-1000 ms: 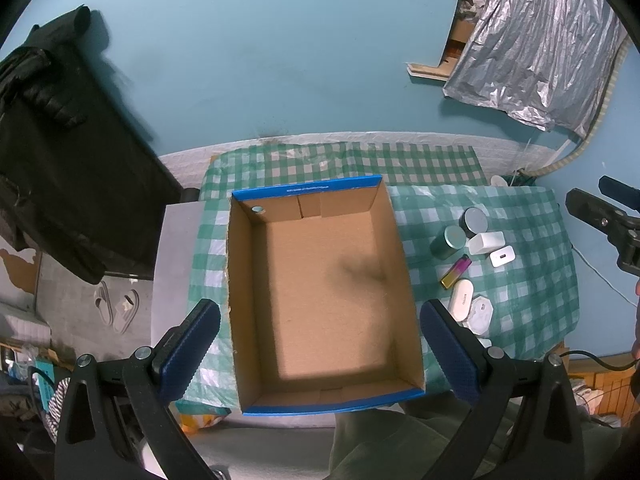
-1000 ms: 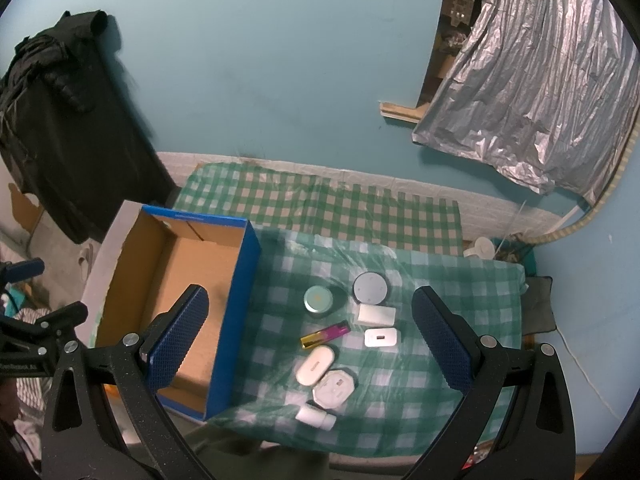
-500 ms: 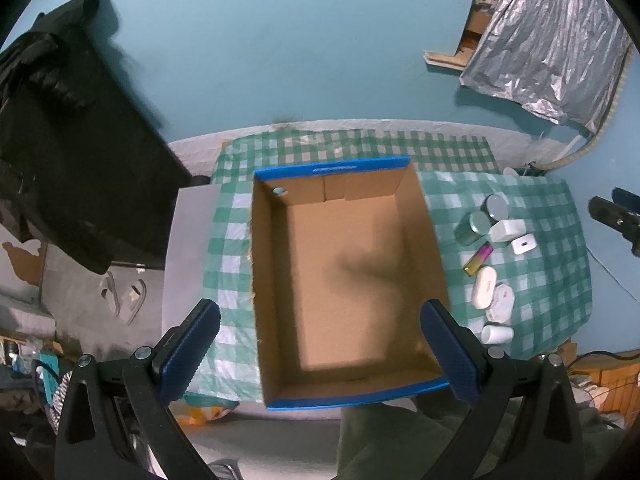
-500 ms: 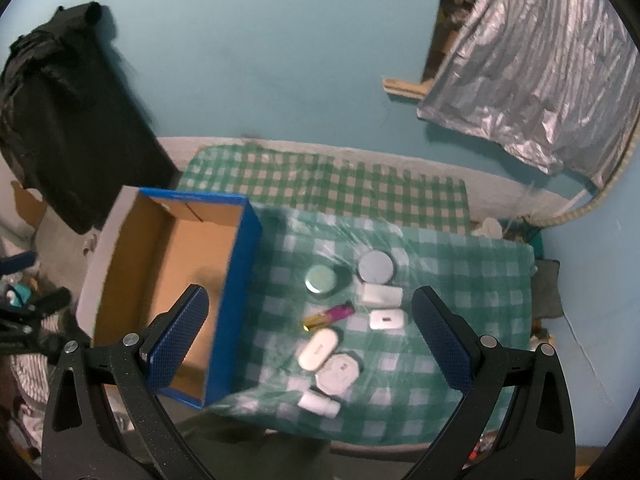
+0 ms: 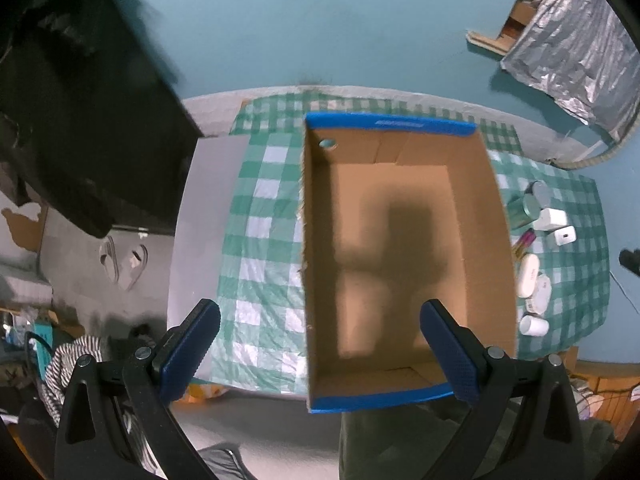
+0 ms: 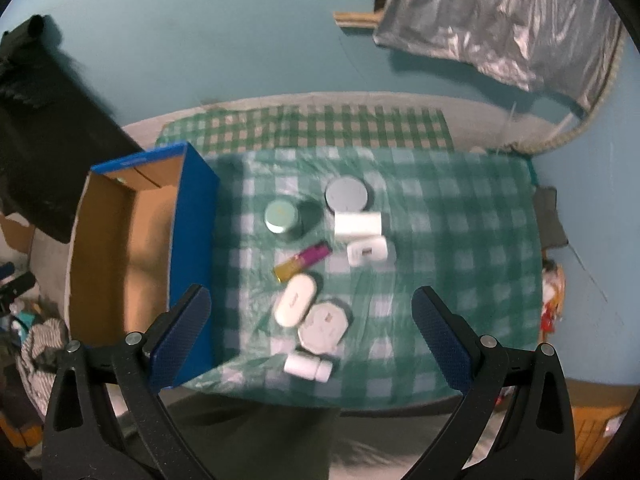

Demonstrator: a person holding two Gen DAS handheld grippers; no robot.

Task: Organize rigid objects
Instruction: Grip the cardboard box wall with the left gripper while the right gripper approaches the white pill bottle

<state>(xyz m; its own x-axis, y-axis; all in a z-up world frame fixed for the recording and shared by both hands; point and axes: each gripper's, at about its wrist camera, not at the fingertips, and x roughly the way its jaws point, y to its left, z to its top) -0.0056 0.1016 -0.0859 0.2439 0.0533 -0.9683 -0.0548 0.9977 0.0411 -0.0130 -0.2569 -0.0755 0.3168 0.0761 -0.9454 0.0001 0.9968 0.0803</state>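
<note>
Both grippers held wide open above a table, nothing gripped.

Left gripper (image 5: 320,346) poised over an empty cardboard box (image 5: 404,248) on the green checked cloth (image 6: 440,248). Right gripper (image 6: 310,334) above small items clustered just beside the box: green jar (image 6: 282,218), grey lid (image 6: 346,195), white charger (image 6: 370,252), pink and gold tube (image 6: 302,266), oval case (image 6: 296,305), small white bottle (image 6: 307,365).

left hand-held gripper (image 5: 320,350) shifted left, right hand-held gripper (image 6: 310,334) nearer the items
</note>
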